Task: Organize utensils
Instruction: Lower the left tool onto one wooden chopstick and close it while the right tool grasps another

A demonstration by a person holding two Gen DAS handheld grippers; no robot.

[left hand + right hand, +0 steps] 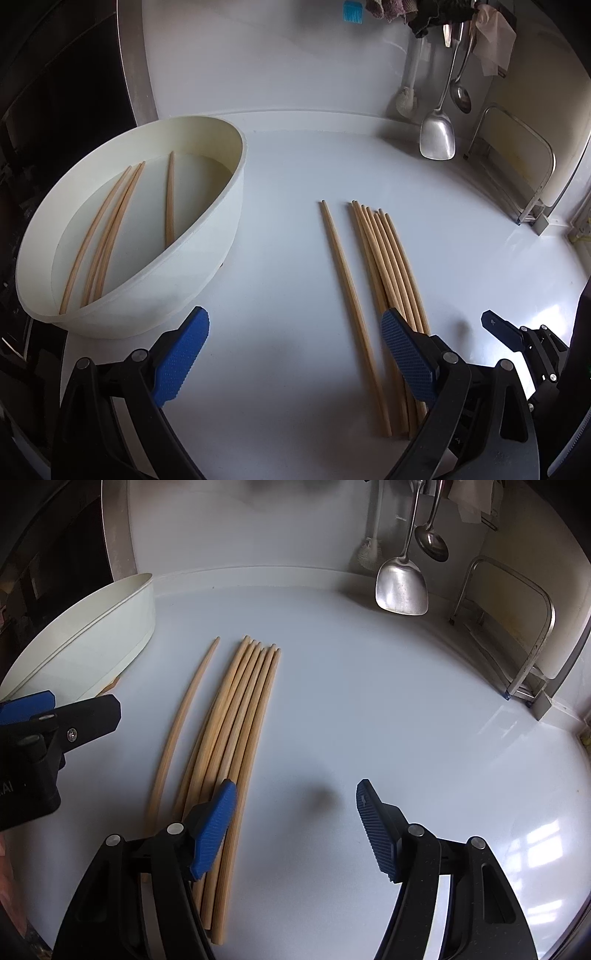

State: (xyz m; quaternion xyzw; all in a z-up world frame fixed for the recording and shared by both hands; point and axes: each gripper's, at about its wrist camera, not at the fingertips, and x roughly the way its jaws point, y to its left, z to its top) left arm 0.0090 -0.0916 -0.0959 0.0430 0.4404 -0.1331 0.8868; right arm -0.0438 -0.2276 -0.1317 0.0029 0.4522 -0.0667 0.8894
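On a white desk point(295, 229) beside the tub point(207, 258) already holding four chopsticks, both tongs, left point(295, 354) and right point(295, 827), gape empty over the loose chopsticks point(236, 716), best pinched one at mid-shaft.

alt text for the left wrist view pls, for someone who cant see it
The open left gripper hovers over a white counter, empty, above wooden chopsticks lying side by side, one slightly apart on the left. A white tub at left holds four more chopsticks. A metal spatula and ladle hang at the back right.
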